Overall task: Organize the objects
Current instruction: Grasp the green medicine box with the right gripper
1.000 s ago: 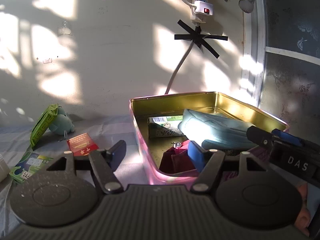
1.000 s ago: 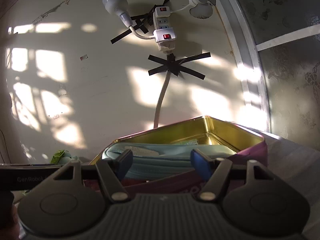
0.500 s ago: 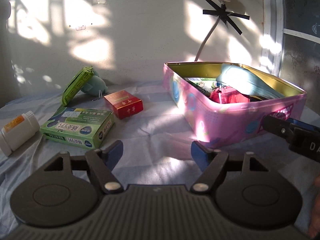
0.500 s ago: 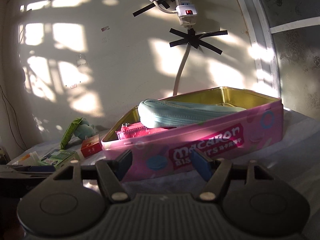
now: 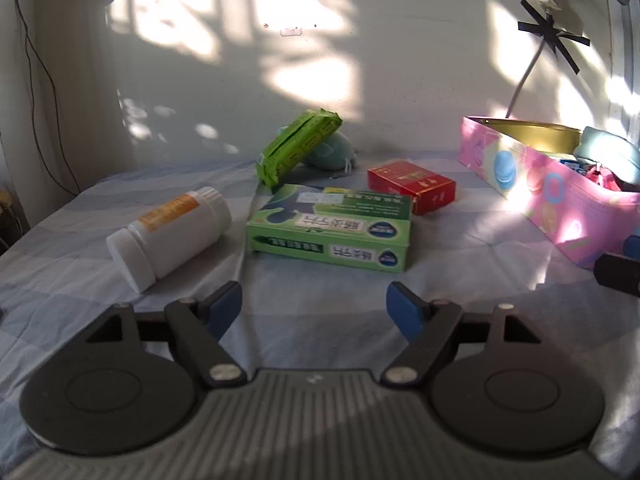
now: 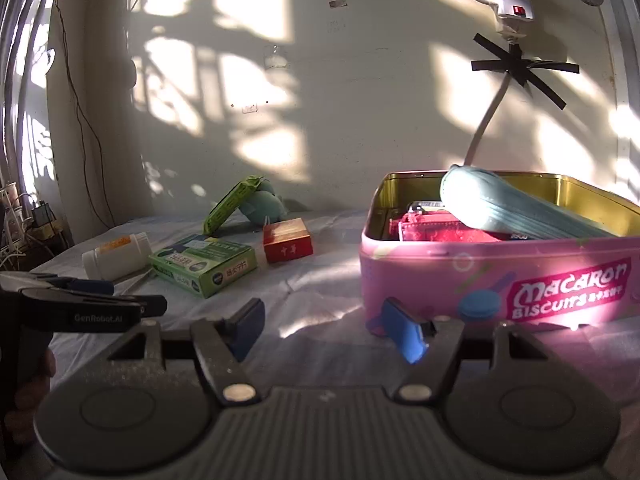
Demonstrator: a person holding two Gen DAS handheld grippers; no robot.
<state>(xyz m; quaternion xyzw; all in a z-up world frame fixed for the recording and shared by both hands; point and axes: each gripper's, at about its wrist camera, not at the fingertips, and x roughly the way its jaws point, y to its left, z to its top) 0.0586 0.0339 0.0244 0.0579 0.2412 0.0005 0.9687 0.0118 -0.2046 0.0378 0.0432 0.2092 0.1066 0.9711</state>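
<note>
A pink biscuit tin [image 6: 496,280] stands open on the right and holds a light-blue pouch [image 6: 516,208] and a red pouch [image 6: 436,230]; it also shows in the left wrist view [image 5: 560,200]. On the cloth to its left lie a green box [image 5: 332,232], a red box [image 5: 412,186], a white bottle [image 5: 168,232] on its side, and a green packet [image 5: 298,144] leaning on a teal plush [image 5: 332,152]. My left gripper [image 5: 314,308] is open and empty in front of the green box. My right gripper [image 6: 324,328] is open and empty before the tin's left corner.
A blue-grey cloth [image 5: 320,300] covers the surface. A wall stands close behind, with a taped power strip [image 6: 512,4] and cable above the tin. Wires hang at the far left [image 6: 36,216]. The left gripper shows at the right wrist view's left edge [image 6: 80,304].
Both grippers have pulled back from the tin and swung left. The loose items on the cloth are now in the left view. The blue pouch stays in the tin.
</note>
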